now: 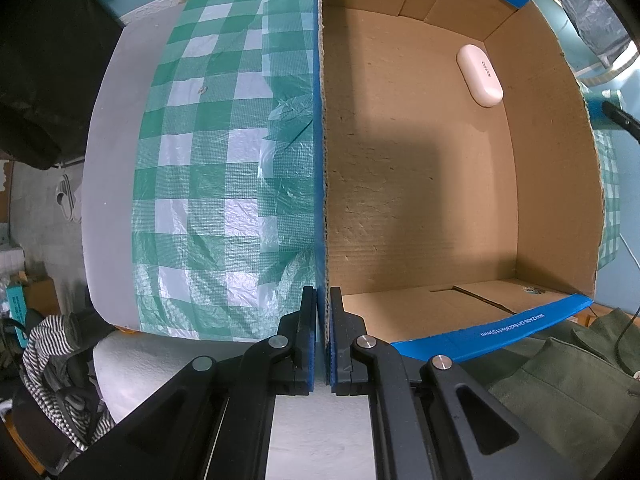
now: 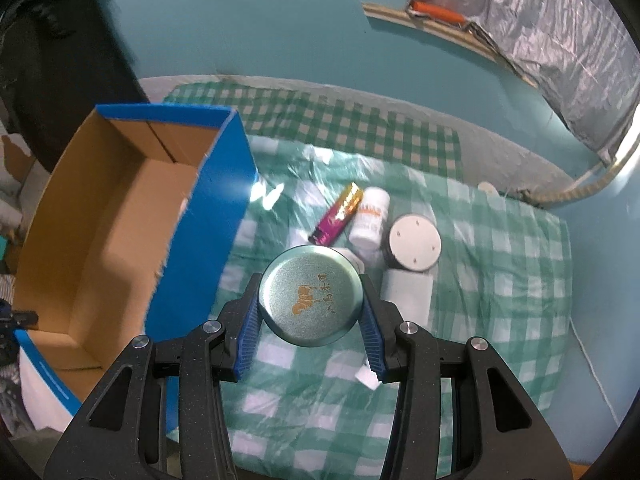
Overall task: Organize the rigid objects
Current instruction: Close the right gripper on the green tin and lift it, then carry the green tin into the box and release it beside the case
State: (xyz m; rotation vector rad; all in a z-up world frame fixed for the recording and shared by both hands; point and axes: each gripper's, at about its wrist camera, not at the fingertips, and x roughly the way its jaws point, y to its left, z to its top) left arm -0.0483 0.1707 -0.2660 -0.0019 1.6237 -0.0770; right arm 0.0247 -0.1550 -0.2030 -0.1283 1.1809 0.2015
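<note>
While the right hand-held gripper (image 2: 311,314) pinches a tin (image 2: 311,298), the box (image 2: 208,216) stands beside.

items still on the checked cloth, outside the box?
4, maybe more hidden: purple-gold tube, white bottle beside it, round grey disc, white block below. Green tin is in the right gripper.

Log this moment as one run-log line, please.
left gripper: shut on box wall | right gripper: shut on round tin, above cloth | in box: white case
</note>
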